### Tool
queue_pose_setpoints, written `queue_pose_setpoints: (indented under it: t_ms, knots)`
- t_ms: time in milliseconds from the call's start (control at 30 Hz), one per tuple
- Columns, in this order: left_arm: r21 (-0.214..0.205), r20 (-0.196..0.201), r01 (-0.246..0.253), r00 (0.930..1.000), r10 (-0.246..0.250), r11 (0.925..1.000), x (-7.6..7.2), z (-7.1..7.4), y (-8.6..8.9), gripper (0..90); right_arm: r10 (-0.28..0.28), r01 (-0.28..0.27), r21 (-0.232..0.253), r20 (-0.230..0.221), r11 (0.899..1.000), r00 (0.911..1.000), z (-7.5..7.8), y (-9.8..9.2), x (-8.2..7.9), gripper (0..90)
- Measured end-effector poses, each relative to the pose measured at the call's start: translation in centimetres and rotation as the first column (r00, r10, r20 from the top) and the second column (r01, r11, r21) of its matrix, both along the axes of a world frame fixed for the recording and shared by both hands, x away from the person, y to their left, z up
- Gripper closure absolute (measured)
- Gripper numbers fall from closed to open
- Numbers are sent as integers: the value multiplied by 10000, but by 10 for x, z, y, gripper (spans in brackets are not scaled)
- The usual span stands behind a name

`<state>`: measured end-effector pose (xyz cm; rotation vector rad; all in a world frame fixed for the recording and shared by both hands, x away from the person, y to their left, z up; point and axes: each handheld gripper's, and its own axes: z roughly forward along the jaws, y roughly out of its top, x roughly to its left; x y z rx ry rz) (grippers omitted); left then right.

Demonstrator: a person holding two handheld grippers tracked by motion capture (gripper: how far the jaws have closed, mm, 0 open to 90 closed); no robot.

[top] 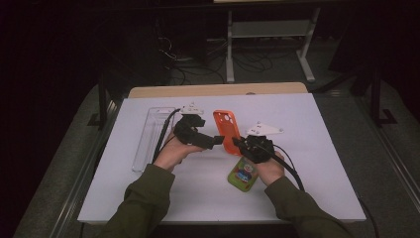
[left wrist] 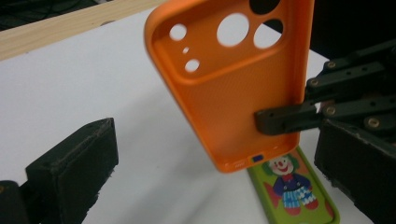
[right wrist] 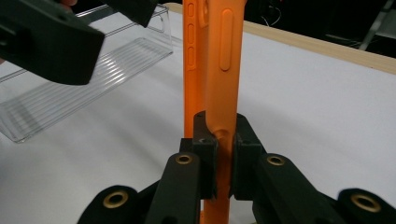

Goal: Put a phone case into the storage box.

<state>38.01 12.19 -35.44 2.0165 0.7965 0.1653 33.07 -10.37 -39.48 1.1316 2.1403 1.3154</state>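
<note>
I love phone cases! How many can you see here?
2. The orange case is pinched upright in the right gripper; the green clown case lies flat on the table beneath it.

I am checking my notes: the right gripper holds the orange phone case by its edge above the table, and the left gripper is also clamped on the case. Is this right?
Not quite. The left gripper is not clamped on the orange phone case: the left gripper view shows its jaws open, apart from the case. The right gripper does hold it by its edge above the table, as the right gripper view shows.
</note>
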Motion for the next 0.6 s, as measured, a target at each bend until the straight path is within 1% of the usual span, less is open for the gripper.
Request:
queue_pose_setpoints:
  t_ms: [67, 133, 167, 200, 233, 367, 400, 500, 533, 567, 600]
  knots:
    - [-66, 18, 19, 10000, -19, 10000, 1, 0, -2, 0, -19, 19, -8, 26, 10000, 10000, 0, 1, -1, 820]
    - [-162, 39, -61, 10000, 62, 9999, 1, -1, -4, 0, -32, 32, 34, -82, 10000, 10000, -1, 3, -2, 820]
    - [-236, 51, -95, 9999, 96, 9997, 2, -1, -4, 0, 15, -15, -24, 17, 10000, 10000, -1, 4, -2, 820]
    - [-399, 32, -174, 9998, 175, 9991, 2, -2, -5, 0, 28, -28, -37, 27, 10000, 10000, -2, 6, -3, 820]
    - [-454, 43, -214, 9998, 216, 9987, 2, -2, -6, 0, 19, -19, -106, 44, 9999, 10000, -2, 7, -3, 820]
    - [-540, 72, -261, 9996, 265, 9982, 3, -3, -6, 0, 112, -112, -80, -51, 9999, 9999, -5, 14, -6, 820]
    - [-553, 135, -274, 9995, 282, 9981, 3, -3, -5, 0, 141, -141, -80, -82, 9999, 9999, -5, 15, -7, 820]
    - [-656, 139, -293, 9994, 303, 9974, 5, -5, -4, 0, 216, -216, -140, 10, 9997, 9998, -5, 18, -9, 820]
    - [-705, 173, -291, 9994, 304, 9971, 5, -5, -4, 0, 214, -215, -115, -36, 9997, 9998, -5, 19, -10, 820]
    - [-719, 200, -292, 9993, 307, 9970, 6, -5, -4, 0, 237, -236, -157, 72, 9996, 9997, -6, 20, -10, 820]
    - [-794, 140, -357, 9992, 370, 9962, 5, -5, -5, 0, 233, -232, -145, 33, 9996, 9997, -6, 21, -10, 820]
